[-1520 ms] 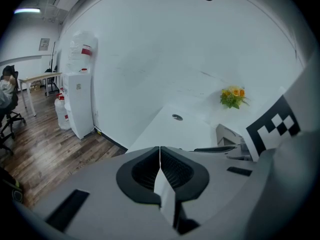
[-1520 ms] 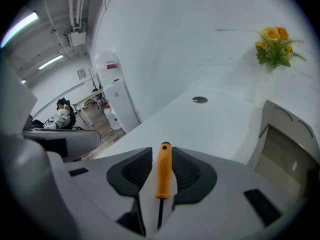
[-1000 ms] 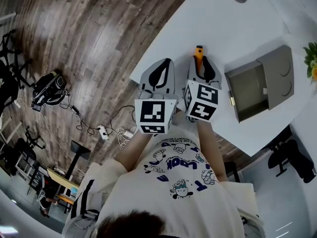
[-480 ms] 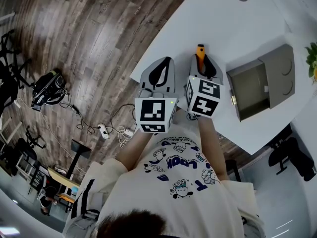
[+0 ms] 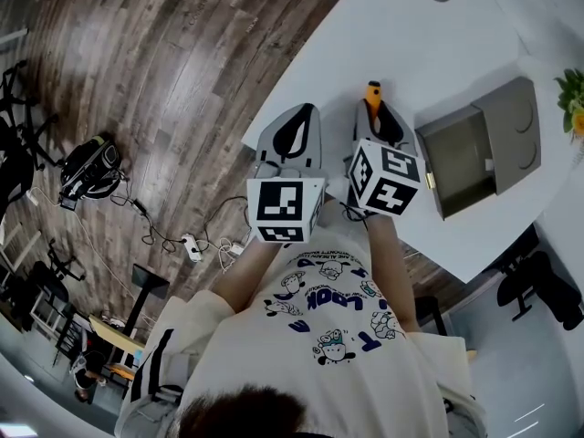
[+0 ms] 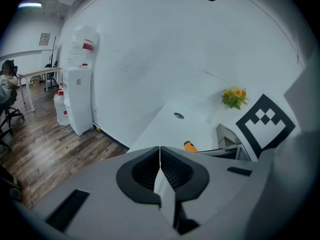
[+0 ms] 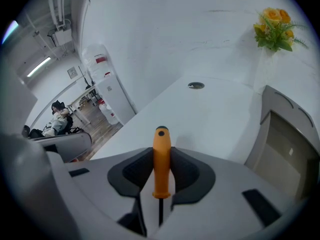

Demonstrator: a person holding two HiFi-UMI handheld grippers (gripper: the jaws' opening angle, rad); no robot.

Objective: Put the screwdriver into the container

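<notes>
Grey container (image 5: 461, 158) lies open on the desk (image 5: 365, 35) near our right gripper (image 5: 373, 109), whose jaws have just been closing onto the screwdriver (image 7: 161, 159); our left gripper (image 6: 160, 154) stayed put, jaws together, empty.

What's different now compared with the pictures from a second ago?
The right gripper has just been closing its jaws and now clamps the orange-handled screwdriver on the white table. The left gripper, shut and empty, and the open grey container stayed put.
</notes>
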